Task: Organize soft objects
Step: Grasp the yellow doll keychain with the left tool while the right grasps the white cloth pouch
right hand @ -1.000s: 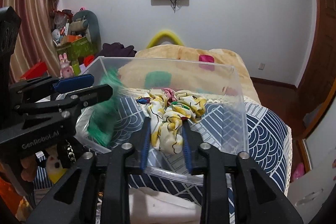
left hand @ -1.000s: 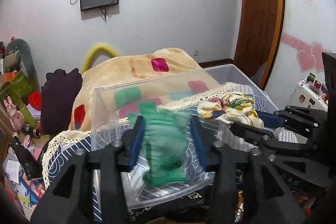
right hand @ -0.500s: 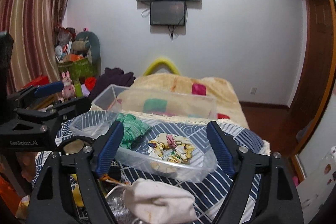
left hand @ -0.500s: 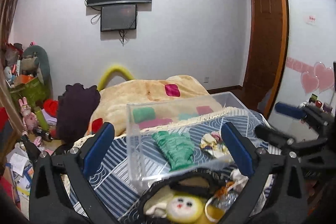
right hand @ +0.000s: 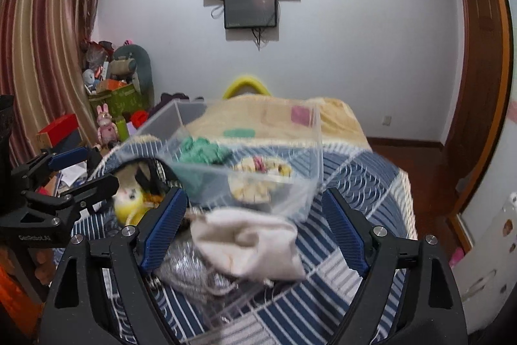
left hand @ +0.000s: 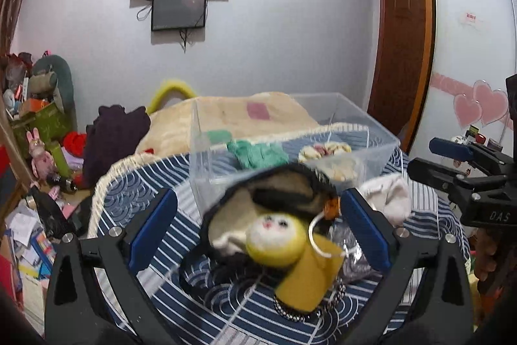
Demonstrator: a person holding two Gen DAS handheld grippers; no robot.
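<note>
Hovering wide-spread: left hand-held gripper (left hand: 257, 230) over yellow plush toy (left hand: 278, 240).

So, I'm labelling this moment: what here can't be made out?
- Silver pouch: right wrist view, mostly under the cream bag.
- Floral cloth: left wrist view, blurred behind the clear bin wall.
- Beaded chain: left wrist view, mostly under the yellow doll.

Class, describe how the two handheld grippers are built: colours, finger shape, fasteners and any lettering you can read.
Both the left gripper and the right gripper are matte black frames with triangular cut-outs and silver screw heads. Each of the fingers carries a ribbed blue pad. Pale lettering marks each body, partly legible in the other gripper's view.
</note>
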